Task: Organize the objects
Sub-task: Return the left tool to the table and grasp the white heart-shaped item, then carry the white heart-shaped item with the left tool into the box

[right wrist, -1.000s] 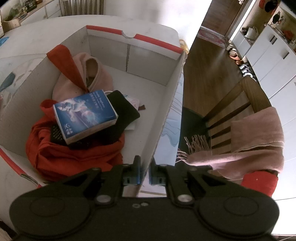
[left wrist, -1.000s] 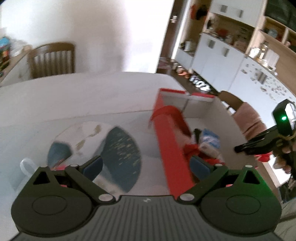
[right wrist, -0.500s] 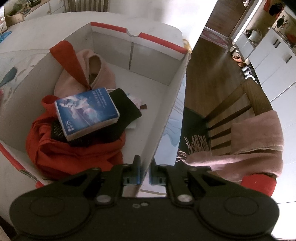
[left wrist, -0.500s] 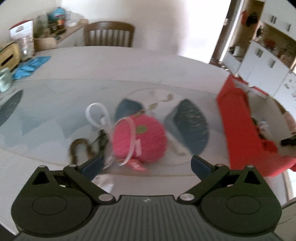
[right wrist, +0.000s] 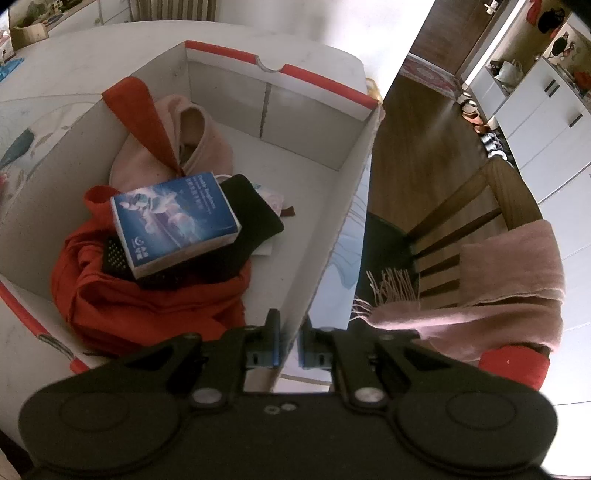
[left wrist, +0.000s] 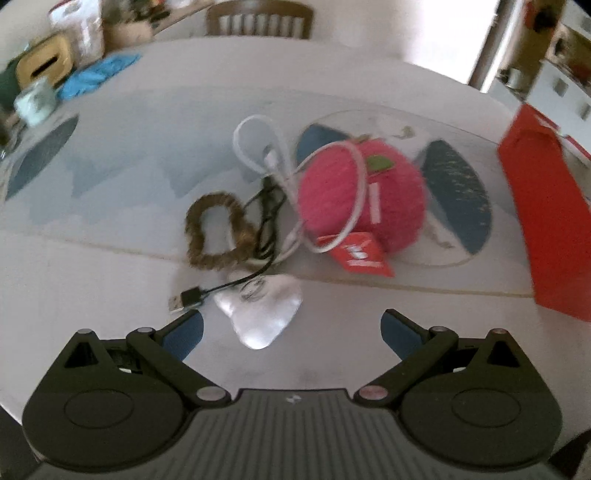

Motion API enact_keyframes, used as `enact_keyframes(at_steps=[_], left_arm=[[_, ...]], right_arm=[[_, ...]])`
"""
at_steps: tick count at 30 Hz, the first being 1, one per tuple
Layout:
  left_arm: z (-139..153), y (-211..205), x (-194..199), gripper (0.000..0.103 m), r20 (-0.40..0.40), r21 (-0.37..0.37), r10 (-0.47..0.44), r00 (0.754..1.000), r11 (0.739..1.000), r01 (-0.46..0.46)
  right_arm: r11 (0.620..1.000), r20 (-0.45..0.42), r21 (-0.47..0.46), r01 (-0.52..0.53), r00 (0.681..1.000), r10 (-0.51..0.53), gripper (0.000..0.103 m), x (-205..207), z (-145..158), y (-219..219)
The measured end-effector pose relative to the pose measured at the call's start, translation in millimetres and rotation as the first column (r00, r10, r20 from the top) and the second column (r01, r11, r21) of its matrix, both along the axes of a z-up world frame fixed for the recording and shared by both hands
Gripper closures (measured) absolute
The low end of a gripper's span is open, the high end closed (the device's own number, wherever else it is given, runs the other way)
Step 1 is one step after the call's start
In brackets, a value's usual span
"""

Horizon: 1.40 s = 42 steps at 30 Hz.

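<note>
My left gripper [left wrist: 291, 319] hangs open over the white table, nothing between its fingers. Just ahead of it lies a clear plastic piece [left wrist: 258, 314]. Beyond that are a black USB cable [left wrist: 221, 288], a brown scrunchie [left wrist: 214, 232], a looped white cable [left wrist: 266, 155] and a pink plush ball [left wrist: 354, 195] with a red tag. The red-and-white cardboard box [left wrist: 546, 221] stands to the right. My right gripper [right wrist: 290, 332] is shut on the right wall of the box [right wrist: 332, 229]. Inside lie a blue packet [right wrist: 173, 221], red cloth [right wrist: 147, 306], pink cloth [right wrist: 199, 147] and a black item [right wrist: 251, 221].
A patterned placemat [left wrist: 458, 192] lies under the pink ball. A blue cloth [left wrist: 99, 74] and a pale mug [left wrist: 35, 103] sit at the table's far left, with a wooden chair [left wrist: 258, 18] behind. Right of the box, a chair carries a pink scarf [right wrist: 509, 280].
The left gripper swung away from the box to the loose items on the table and came down closer to them, staying open. The right gripper kept still on the box wall.
</note>
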<state>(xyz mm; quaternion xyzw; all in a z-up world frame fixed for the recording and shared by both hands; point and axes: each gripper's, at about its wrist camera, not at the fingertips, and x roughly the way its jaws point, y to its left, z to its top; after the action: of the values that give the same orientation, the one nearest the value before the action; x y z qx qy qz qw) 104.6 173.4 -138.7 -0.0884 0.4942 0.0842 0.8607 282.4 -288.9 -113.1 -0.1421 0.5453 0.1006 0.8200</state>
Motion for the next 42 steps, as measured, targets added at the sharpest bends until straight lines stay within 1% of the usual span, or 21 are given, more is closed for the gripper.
enact_keyframes(at_steps=[2, 3, 4, 6, 7, 8, 10, 13, 15, 18, 21, 28, 30, 33, 36, 40, 42], left_arm=[[-7, 7, 1, 0.004, -0.006, -0.023, 0.034, 0.999, 0.999, -0.034], [-10, 9, 2, 0.009, -0.010, -0.031, 0.047, 0.999, 0.998, -0.047], [-11, 11, 3, 0.018, -0.013, -0.036, 0.055, 0.998, 0.998, -0.056], [-15, 13, 6, 0.030, -0.019, -0.033, 0.082, 0.996, 0.996, -0.083], [-15, 13, 7, 0.035, -0.012, -0.018, 0.091, 0.996, 0.996, -0.091], [-14, 13, 7, 0.037, -0.010, -0.014, 0.098, 0.995, 0.995, -0.099], [-14, 14, 7, 0.053, 0.002, -0.011, 0.102, 0.995, 0.995, -0.102], [-13, 12, 6, 0.056, -0.003, -0.007, 0.092, 0.996, 0.996, -0.092], [-10, 11, 5, 0.057, -0.014, -0.020, 0.082, 0.997, 0.996, -0.082], [0, 6, 0, 0.057, -0.022, -0.026, 0.051, 0.998, 0.998, -0.052], [14, -5, 1, 0.057, -0.008, -0.022, 0.011, 1.000, 1.000, -0.011], [43, -31, 8, 0.057, 0.044, -0.076, -0.070, 0.997, 0.994, 0.073], [53, -42, 13, 0.057, 0.072, -0.087, -0.100, 0.992, 0.990, 0.107], [71, -62, 22, 0.057, 0.120, -0.094, -0.167, 0.979, 0.979, 0.179], [88, -84, 33, 0.057, 0.163, -0.088, -0.243, 0.956, 0.962, 0.259], [107, -119, 52, 0.057, 0.197, -0.050, -0.368, 0.908, 0.922, 0.385], [117, -139, 62, 0.057, 0.212, -0.026, -0.433, 0.876, 0.894, 0.447]], right_arm=[[1.000, 0.000, -0.001, 0.000, 1.000, 0.000, 0.095, 0, 0, 0], [1.000, 0.000, -0.001, 0.000, 1.000, 0.000, 0.095, 0, 0, 0], [1.000, 0.000, 0.000, 0.000, 1.000, 0.000, 0.095, 0, 0, 0], [1.000, 0.001, -0.001, 0.001, 1.000, -0.001, 0.095, 0, 0, 0], [1.000, 0.001, -0.002, 0.002, 1.000, -0.002, 0.095, 0, 0, 0], [1.000, 0.002, -0.003, 0.002, 1.000, -0.002, 0.095, -1, 0, 0], [1.000, 0.002, -0.006, 0.001, 1.000, -0.001, 0.095, -2, 1, 0], [1.000, 0.003, -0.009, 0.000, 1.000, 0.000, 0.095, -3, 1, 1], [1.000, 0.003, -0.011, 0.001, 1.000, -0.001, 0.095, -3, 1, 2], [1.000, 0.005, -0.013, 0.001, 1.000, 0.000, 0.094, -3, 1, 2], [1.000, 0.006, -0.012, 0.002, 1.000, -0.002, 0.094, -3, 2, 2], [1.000, 0.009, -0.015, -0.004, 1.000, 0.005, 0.095, -3, 2, 3], [1.000, 0.013, -0.017, -0.011, 1.000, 0.011, 0.095, -3, 2, 4], [0.999, 0.021, -0.023, -0.025, 0.999, 0.026, 0.094, -4, 2, 5], [0.999, 0.026, -0.018, -0.034, 0.999, 0.034, 0.094, -3, 2, 4], [0.999, 0.031, -0.019, -0.039, 0.999, 0.040, 0.094, -4, 1, 3], [0.999, 0.031, -0.019, -0.040, 0.999, 0.040, 0.094, -4, 1, 3]])
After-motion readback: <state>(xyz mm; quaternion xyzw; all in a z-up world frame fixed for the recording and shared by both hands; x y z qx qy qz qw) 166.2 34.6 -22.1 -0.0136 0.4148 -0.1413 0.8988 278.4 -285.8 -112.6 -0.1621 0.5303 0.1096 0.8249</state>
